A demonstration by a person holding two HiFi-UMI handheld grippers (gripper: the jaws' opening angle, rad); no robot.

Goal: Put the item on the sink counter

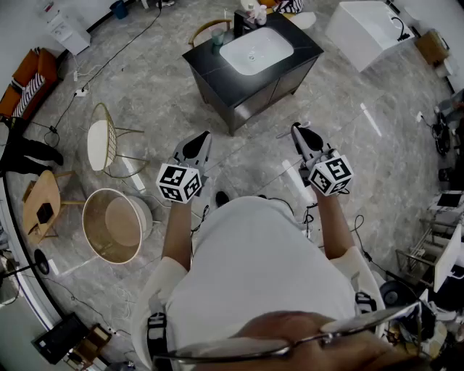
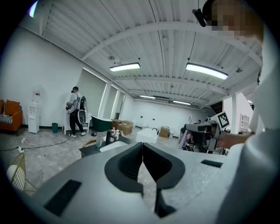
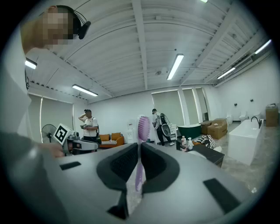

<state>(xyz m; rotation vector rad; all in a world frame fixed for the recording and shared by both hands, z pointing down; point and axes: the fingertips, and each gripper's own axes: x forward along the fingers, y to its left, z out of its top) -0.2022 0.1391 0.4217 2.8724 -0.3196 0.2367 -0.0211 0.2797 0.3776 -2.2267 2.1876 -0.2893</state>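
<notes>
1. Right gripper [image 3: 139,146]: fingers [image 3: 120,164] clamped on a purple toothbrush [image 3: 142,127], handle pinched upright between them, bristled head poking above the tips.
2. Left gripper [image 2: 142,146]: fingers [image 2: 129,162] pressed together, tips touching, nothing between them.
3. In the head view: both grippers held out in front of the body at about the same height, left [image 1: 201,139] and right [image 1: 299,132] apart from each other, tips pointing toward the sink, a marker cube [image 1: 179,182] at the wrist end of each.
4. Ahead, across bare marble floor [image 1: 145,94]: a dark sink bench [image 1: 304,43] with a white basin [image 1: 255,51] set in its top, well apart from both grippers. Toothbrush therefore in the air, not yet on the bench.
5. Along the bench's far edge: a cup [image 1: 218,35] and a few bottles [image 1: 251,9], too small to tell further.
6. Beyond, to the right: a white bathtub [image 1: 366,25]. To the left: a round wire chair [image 1: 101,145] and a round tan tub chair [image 1: 112,226].
7. Far off in the left gripper view: a person [image 2: 75,111] standing near a water dispenser [image 2: 34,117].
</notes>
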